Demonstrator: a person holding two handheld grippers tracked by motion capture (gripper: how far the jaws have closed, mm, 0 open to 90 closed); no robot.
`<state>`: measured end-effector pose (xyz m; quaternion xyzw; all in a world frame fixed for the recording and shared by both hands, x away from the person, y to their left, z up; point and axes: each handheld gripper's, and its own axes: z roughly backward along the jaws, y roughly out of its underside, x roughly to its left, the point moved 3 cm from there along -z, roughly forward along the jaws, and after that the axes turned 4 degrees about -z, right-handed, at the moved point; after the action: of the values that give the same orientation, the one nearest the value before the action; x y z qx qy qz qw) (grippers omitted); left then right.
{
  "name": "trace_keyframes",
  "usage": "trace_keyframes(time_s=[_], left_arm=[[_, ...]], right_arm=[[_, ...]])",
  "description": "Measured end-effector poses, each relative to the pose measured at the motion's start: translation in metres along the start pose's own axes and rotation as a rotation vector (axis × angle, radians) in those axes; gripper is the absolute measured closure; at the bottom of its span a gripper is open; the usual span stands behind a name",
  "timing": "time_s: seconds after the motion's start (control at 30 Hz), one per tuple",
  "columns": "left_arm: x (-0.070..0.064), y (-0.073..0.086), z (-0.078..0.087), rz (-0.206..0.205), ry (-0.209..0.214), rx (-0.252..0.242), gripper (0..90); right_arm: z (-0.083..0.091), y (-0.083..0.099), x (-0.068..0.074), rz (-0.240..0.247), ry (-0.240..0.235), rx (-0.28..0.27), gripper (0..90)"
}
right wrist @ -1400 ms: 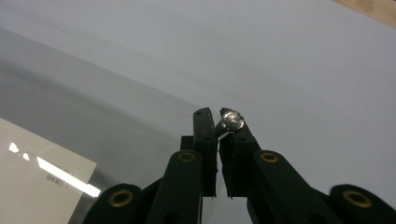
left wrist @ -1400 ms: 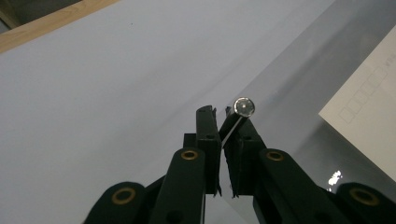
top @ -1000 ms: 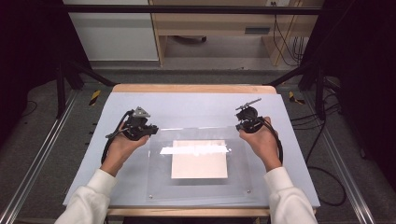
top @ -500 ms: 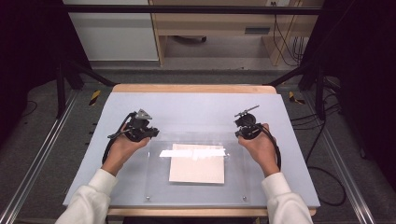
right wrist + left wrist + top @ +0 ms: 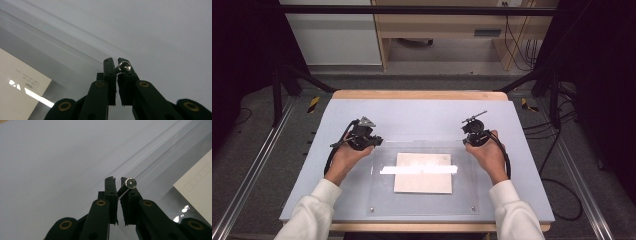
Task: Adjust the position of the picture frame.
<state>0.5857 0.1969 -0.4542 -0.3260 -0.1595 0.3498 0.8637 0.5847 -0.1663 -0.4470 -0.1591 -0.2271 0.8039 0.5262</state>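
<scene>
A clear acrylic plate (image 5: 422,202) lies on the grey mat over a white paper sheet (image 5: 422,180). My left gripper (image 5: 374,142) is shut on the plate's far left corner. My right gripper (image 5: 468,141) is shut on its far right corner. In the left gripper view the jaws (image 5: 118,180) pinch the plate's edge beside a small metal corner screw (image 5: 131,183), with the paper (image 5: 197,190) at right. In the right gripper view the jaws (image 5: 115,61) clamp the edge next to another corner screw (image 5: 124,67), with the paper (image 5: 15,82) at lower left.
The grey mat (image 5: 422,115) covers a wooden table (image 5: 417,94) with bare room beyond the plate. Two more screws (image 5: 372,209) mark the plate's near corners. Metal rails (image 5: 257,165) run along both sides; cables (image 5: 557,165) lie on the floor at right.
Both grippers have drawn slightly towards the person, still holding the plate's far corners. The bright reflection on the plate has slid nearer, so its tilt has changed a little.
</scene>
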Motion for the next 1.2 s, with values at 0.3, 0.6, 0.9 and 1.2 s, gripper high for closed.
trace_keyframes(time_s=[0.3, 0.6, 0.9, 1.2], left_arm=[[0.0, 0.001, -0.012, 0.009, 0.001, 0.009, 83.7], [0.0, 0.004, -0.022, 0.021, 0.009, 0.027, 84.1], [-0.001, 0.006, -0.026, 0.037, -0.002, 0.037, 84.2], [-0.003, 0.006, -0.023, 0.044, -0.042, 0.02, 80.4]], right_arm=[[-0.008, 0.008, -0.005, -0.029, -0.008, 0.002, 85.7], [-0.016, 0.014, -0.006, -0.041, -0.018, 0.012, 85.7], [-0.02, 0.018, -0.007, -0.054, -0.023, 0.003, 85.6], [-0.02, 0.022, -0.009, -0.055, -0.027, -0.034, 81.5]])
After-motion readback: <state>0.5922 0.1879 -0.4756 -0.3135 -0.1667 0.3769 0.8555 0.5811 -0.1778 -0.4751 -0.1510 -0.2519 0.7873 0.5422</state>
